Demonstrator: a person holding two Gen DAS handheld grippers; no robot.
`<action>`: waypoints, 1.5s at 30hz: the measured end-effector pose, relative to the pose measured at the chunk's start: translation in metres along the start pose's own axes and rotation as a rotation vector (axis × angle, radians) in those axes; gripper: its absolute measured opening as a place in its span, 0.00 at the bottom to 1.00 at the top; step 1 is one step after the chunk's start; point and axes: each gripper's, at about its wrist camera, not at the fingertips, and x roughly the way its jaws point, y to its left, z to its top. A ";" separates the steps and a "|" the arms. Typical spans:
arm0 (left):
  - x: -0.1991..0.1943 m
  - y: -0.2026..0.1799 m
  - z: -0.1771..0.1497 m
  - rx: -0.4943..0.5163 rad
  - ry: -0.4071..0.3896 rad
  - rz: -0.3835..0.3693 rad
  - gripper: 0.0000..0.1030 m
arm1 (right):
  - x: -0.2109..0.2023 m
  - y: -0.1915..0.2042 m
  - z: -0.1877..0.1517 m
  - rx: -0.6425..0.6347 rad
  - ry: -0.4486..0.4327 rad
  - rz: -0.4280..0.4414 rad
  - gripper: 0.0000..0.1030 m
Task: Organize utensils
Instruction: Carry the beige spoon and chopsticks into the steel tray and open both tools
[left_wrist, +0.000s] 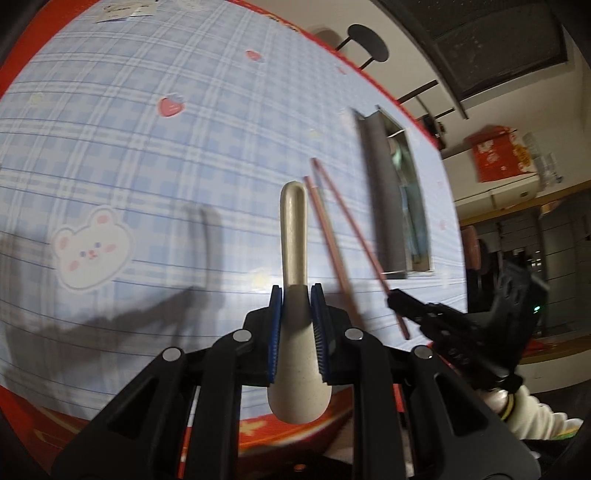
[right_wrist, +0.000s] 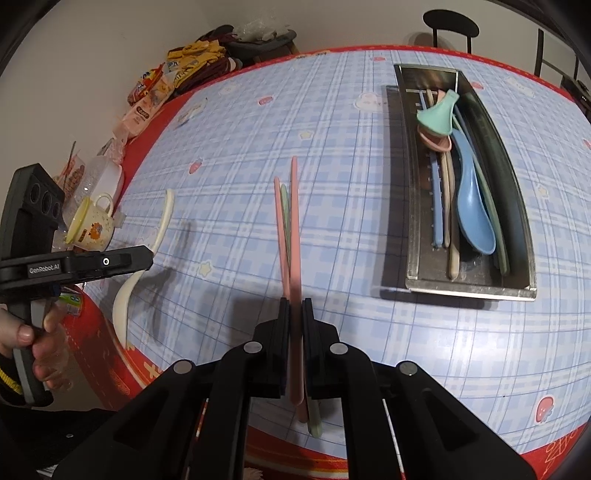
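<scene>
The cream spoon (left_wrist: 293, 236) sits pinched between the blue pads of the left gripper (left_wrist: 295, 295), handle pointing away toward twelve o'clock and bowl hanging back under the jaws, clear of the blue checked tablecloth (left_wrist: 147, 147). In the right wrist view the same spoon shows at nine o'clock, lifted off the cloth with its shadow beneath. The right gripper (right_wrist: 294, 306) is pressed together on a bundle of chopsticks (right_wrist: 290, 221), pink ones with a green one among them, fanning slightly toward twelve o'clock. The metal utensil tray (right_wrist: 413, 221) lies at two o'clock in that view, already holding a blue spoon (right_wrist: 472, 206), a mint spoon (right_wrist: 437, 114) and several sticks. I judge the risks to be these: the spoon is gripped at its neck, so the heavier bowl could swing or slip out on the way over; the chopsticks are loosely aligned and one may slide free if tilted steeply; and with both grippers heading for one narrow tray, they could collide or knock the pile already inside.
</scene>
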 end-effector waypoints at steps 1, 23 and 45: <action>0.001 -0.006 0.001 0.006 -0.001 -0.012 0.19 | -0.003 0.000 0.001 -0.001 -0.012 0.005 0.07; 0.027 -0.064 0.041 0.091 0.030 -0.066 0.19 | -0.079 -0.048 0.024 0.174 -0.244 0.037 0.07; 0.158 -0.181 0.154 0.245 0.131 -0.071 0.19 | -0.060 -0.129 0.055 0.395 -0.273 -0.130 0.07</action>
